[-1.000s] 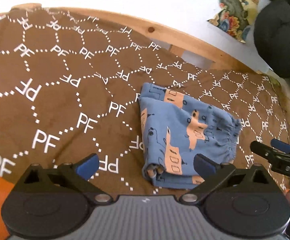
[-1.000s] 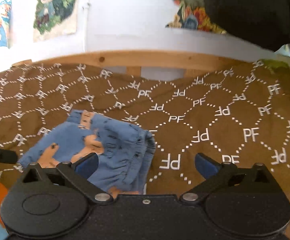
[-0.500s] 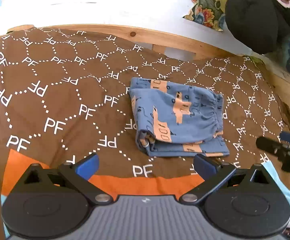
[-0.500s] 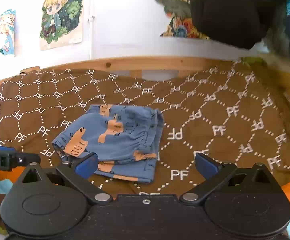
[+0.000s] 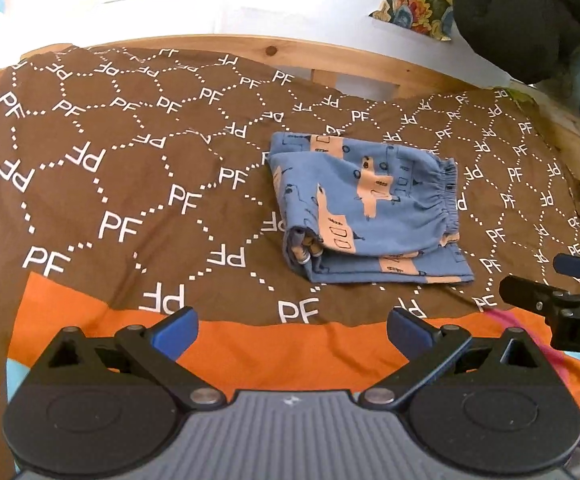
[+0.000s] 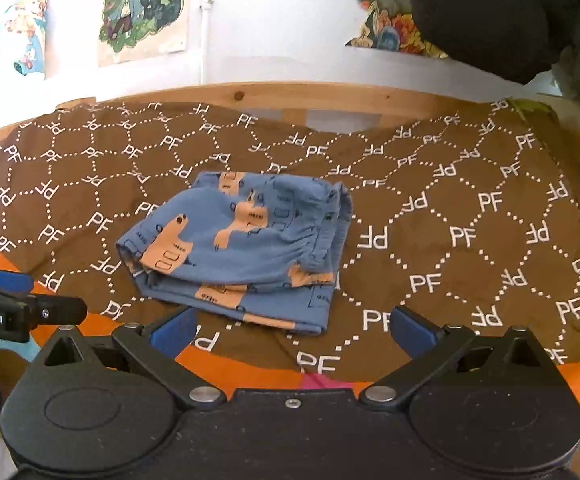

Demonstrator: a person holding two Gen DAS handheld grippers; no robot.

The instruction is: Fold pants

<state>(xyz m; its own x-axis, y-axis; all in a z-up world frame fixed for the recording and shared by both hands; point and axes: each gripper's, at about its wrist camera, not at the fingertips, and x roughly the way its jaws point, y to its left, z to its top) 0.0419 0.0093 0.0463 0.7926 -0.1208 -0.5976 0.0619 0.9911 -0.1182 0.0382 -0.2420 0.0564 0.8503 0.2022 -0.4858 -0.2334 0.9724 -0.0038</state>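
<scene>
Backdrop: white wall (image 6: 269,20) with cartoon posters (image 6: 145,4) on your left, a floral print (image 5: 414,4) and a black bundle (image 6: 486,12) on your right; a pine rail (image 6: 290,96) runs along the far edge of the surface.
Surface: brown cloth (image 5: 109,160) printed with white "PF" letters and dotted hexagons; an orange layer (image 5: 269,356) shows beneath its near edge.
Left gripper (image 5: 292,330): you hold it back from the cloth's near edge, blue pads (image 5: 173,334) spread wide, nothing between them. In the right wrist view it (image 6: 29,300) shows only at the left edge.
Pants (image 5: 366,208): blue with orange patches, folded into a compact stack, lying flat on the brown cloth near its middle, beyond both of your grippers and touching neither. The elastic waistband (image 5: 446,196) faces right; the folded leg ends face left and toward you. Seen from your right wrist, the pants (image 6: 241,248) sit left of centre.
Right gripper (image 6: 292,330): your fingers are spread wide and empty, the left pad (image 6: 171,332) just short of the stack's near edge. In the left wrist view it (image 5: 550,284) enters from the right edge, well to the right of the pants.
</scene>
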